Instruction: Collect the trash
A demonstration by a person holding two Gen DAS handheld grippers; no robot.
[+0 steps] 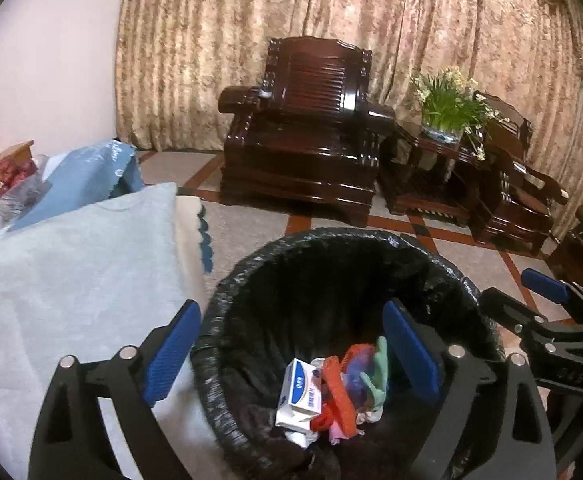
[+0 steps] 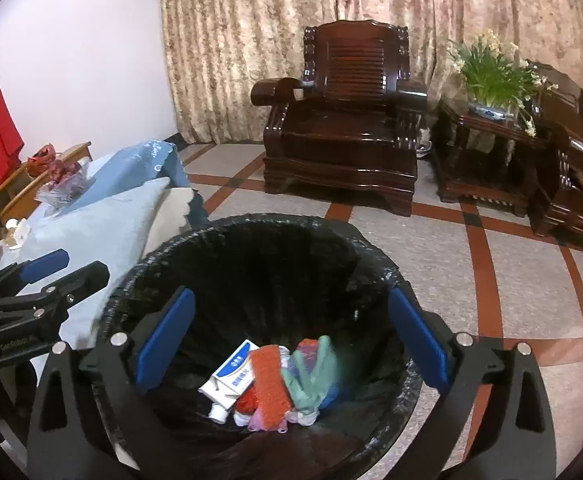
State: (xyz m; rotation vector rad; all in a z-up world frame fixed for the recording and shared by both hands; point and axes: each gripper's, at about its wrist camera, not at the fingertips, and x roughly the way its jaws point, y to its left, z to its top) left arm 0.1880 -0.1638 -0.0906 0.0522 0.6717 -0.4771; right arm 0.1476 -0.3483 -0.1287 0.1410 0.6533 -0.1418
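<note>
While both of my claws hang over the bin, neither grips anything. My left claw (image 1: pixel 291 354) stands spread wide, its blue pads on either side of the bin's mouth with only air between them. My right claw (image 2: pixel 291 342) is spread just as wide above the same opening, also empty. From the left wrist view I see the right claw off at the right edge; from the right wrist view the left claw shows at the left edge.

The trash bin (image 2: pixel 251 240), lined with a black bag, stands on the tiled floor (image 2: pixel 491 280) right beside a bed covered in pale blue cloth (image 1: pixel 71 280). Down at the bottom of the bin lies the trash: a white and blue carton (image 2: pixel 231 376), an orange-red strip (image 2: pixel 267 384) touching it, and a crumpled green glove (image 2: pixel 311 376) just beside that, all heaped together.

Across the room a dark wooden armchair (image 2: pixel 343 128) stands before patterned curtains (image 2: pixel 271 20), with a potted plant (image 2: pixel 491 76) on a dark side table (image 2: pixel 487 140) next to it.
</note>
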